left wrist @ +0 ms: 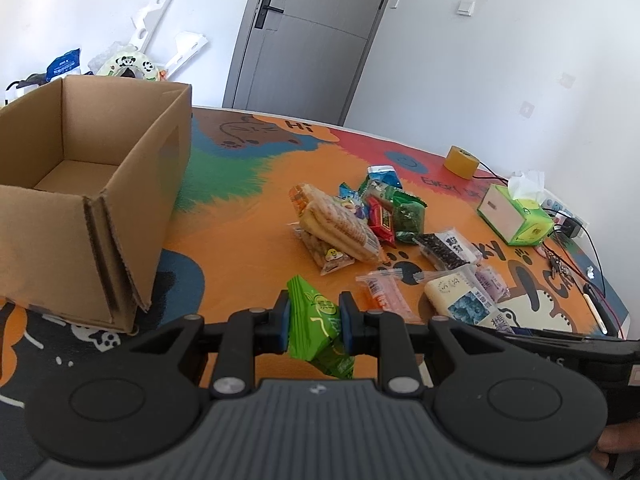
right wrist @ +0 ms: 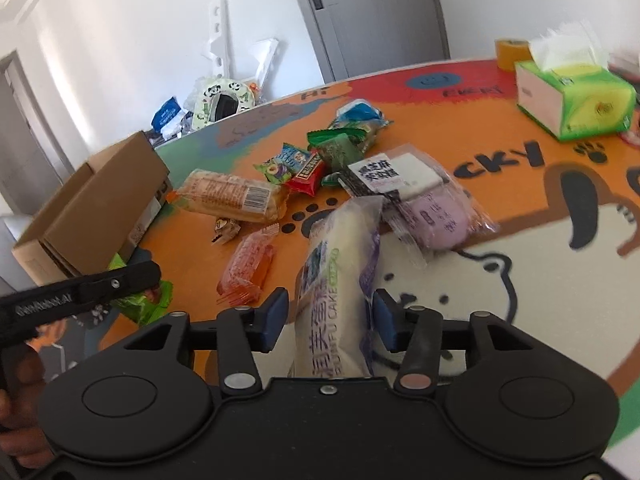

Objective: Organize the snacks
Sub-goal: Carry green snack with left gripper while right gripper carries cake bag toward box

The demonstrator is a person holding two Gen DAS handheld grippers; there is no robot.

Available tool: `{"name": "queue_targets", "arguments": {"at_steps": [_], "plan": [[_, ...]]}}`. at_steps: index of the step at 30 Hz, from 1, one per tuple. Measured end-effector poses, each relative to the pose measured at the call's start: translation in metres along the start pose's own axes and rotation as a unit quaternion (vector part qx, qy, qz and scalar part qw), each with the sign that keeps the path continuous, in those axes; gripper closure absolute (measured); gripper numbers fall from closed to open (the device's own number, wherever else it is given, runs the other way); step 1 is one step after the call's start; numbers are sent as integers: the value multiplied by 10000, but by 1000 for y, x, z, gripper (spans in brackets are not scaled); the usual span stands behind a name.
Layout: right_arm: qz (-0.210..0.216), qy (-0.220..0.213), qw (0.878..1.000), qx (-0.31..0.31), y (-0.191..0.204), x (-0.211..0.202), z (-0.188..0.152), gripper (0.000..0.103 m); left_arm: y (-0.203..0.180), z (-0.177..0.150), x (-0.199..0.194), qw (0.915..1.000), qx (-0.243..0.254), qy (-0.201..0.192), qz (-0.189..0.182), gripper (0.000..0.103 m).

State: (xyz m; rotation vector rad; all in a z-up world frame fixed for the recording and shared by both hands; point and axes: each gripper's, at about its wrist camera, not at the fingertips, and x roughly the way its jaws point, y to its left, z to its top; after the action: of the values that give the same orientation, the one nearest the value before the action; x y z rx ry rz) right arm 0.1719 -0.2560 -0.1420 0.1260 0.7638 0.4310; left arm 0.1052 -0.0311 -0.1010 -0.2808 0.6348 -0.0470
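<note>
Snacks (left wrist: pixel 352 220) heaped mid-table right of the cardboard box (left wrist: pixel 92 184), whose inside only the left view shows; left gripper (left wrist: pixel 314 322) clamps a green packet (left wrist: pixel 316 320); right gripper (right wrist: pixel 330 320) straddles a cake pack (right wrist: pixel 340 300), apparently released, lower end hidden.

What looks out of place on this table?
The snacks lie in a loose, overlapping heap on the table, while the cardboard box beside them looks empty.
</note>
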Motion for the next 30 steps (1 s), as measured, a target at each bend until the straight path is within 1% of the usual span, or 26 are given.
{"name": "queue_targets", "arguments": {"at_steps": [3,5,10,14,30], "plan": [[169,44,9998,89,-2,0,5,75,1,3,-1,10000,-8,-38,8,80],[195,-37,9998,92,-1,-3,7,76,1,5,-4,10000,0,-98,-6,80],[350,-276,9988,182,0,-18,13,77,-1,13,-13,9997,2,-237,-58,80],[358,-478,9981,169,5,-27,20,77,-4,21,-27,9989,32,-452,-121,80],[654,-836,9943,26,35,-41,41,77,7,46,-63,9948,-14,-1016,66,80]]}}
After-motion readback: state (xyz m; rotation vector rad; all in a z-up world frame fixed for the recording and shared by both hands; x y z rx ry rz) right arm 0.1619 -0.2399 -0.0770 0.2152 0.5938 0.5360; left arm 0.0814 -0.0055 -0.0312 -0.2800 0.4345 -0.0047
